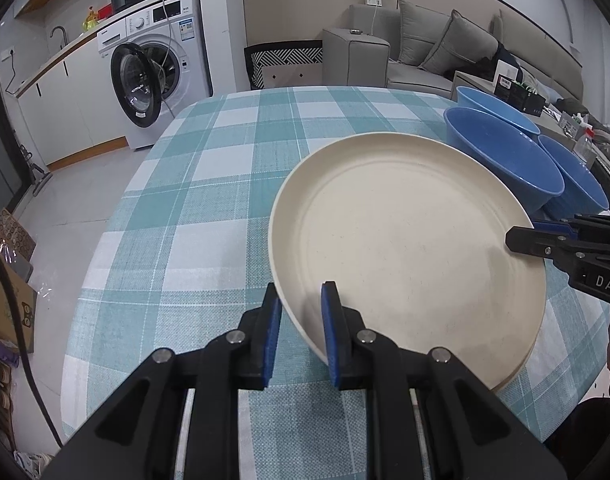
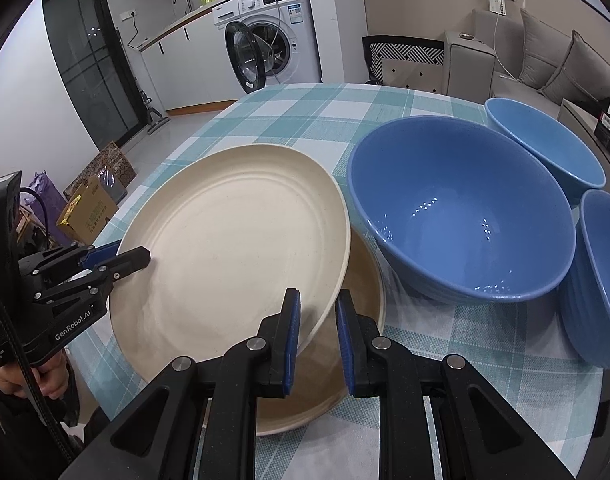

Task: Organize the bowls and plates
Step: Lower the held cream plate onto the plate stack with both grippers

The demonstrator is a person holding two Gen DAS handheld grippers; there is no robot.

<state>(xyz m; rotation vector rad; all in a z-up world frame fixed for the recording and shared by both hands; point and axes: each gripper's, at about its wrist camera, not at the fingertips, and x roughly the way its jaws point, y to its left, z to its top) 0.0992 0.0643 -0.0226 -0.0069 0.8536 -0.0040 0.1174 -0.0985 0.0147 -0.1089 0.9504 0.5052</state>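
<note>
Left gripper (image 1: 301, 308) and right gripper (image 2: 317, 320) astride top plate (image 2: 241, 232) rim, jaws apart, grasping nothing. Seat plate squarely on lower plate (image 2: 357, 280) beside bowl (image 2: 461, 216).

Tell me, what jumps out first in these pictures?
A round cream plate, tilted above a second cream plate on the teal checked tablecloth, with the left claw and right claw each astride its rim. Beside it stand three glossy blue bowls.
</note>
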